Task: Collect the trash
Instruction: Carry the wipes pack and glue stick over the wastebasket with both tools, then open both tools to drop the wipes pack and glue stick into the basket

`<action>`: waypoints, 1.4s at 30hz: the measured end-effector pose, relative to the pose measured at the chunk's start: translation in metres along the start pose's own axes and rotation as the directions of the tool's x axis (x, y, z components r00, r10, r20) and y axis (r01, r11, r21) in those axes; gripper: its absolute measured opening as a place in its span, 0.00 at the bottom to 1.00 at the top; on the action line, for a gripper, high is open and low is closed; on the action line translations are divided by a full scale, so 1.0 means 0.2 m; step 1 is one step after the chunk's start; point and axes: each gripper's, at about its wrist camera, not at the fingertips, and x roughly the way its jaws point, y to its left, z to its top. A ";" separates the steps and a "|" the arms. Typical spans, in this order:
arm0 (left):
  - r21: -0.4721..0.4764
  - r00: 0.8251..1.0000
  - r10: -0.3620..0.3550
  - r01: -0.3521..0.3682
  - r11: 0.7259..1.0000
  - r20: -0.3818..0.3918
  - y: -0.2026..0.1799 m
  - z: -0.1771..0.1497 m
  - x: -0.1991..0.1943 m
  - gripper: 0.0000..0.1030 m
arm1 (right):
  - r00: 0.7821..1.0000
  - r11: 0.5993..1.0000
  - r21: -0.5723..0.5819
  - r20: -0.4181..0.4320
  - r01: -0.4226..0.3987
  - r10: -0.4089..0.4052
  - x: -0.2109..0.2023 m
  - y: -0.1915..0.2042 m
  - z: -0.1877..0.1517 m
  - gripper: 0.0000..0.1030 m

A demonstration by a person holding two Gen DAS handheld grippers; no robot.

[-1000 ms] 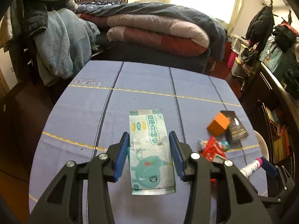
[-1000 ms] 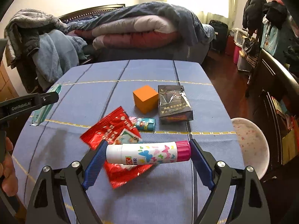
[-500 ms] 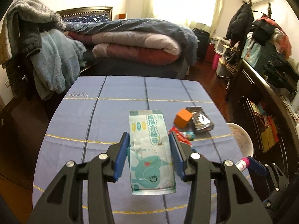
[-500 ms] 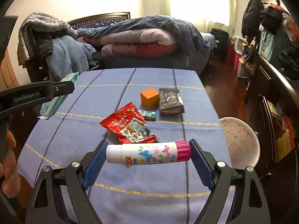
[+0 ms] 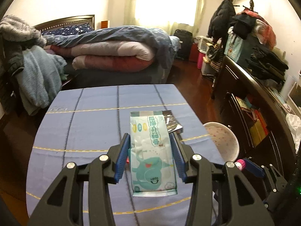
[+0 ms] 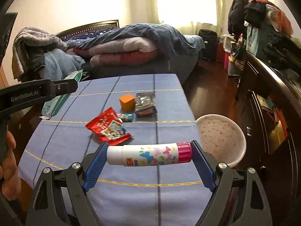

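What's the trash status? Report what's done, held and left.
Done: nothing visibly binned; the bin beside the table looks empty. In hand: left tongs grip the wipes pack; right tongs clamp the glue stick. Left: red wrapper, small candy, orange cube, dark packet.

A bright curtained window (image 5: 165,1) lights pale walls, a bed (image 5: 116,52) heaped with quilts, dark wood floor (image 5: 195,86) and a cluttered dresser (image 5: 263,98).

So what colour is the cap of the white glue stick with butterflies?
Pink, on the white butterfly glue stick; clearest in the right wrist view.
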 end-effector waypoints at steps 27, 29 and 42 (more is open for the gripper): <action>0.172 0.982 -0.174 0.183 0.968 -0.066 -0.64 0.07 0.31 0.44 | 0.988 0.969 0.193 -0.013 0.154 -0.154 0.06 -0.59 -0.03 0.84; 0.183 0.980 -0.185 0.196 0.963 -0.072 -0.69 0.07 0.34 0.44 | 0.986 0.964 0.206 -0.016 0.168 -0.168 0.07 -0.64 -0.03 0.84; 0.239 0.960 -0.251 0.274 0.932 -0.122 -0.95 0.12 0.60 0.44 | 0.965 0.925 0.277 -0.048 0.260 -0.257 0.19 -0.91 -0.03 0.84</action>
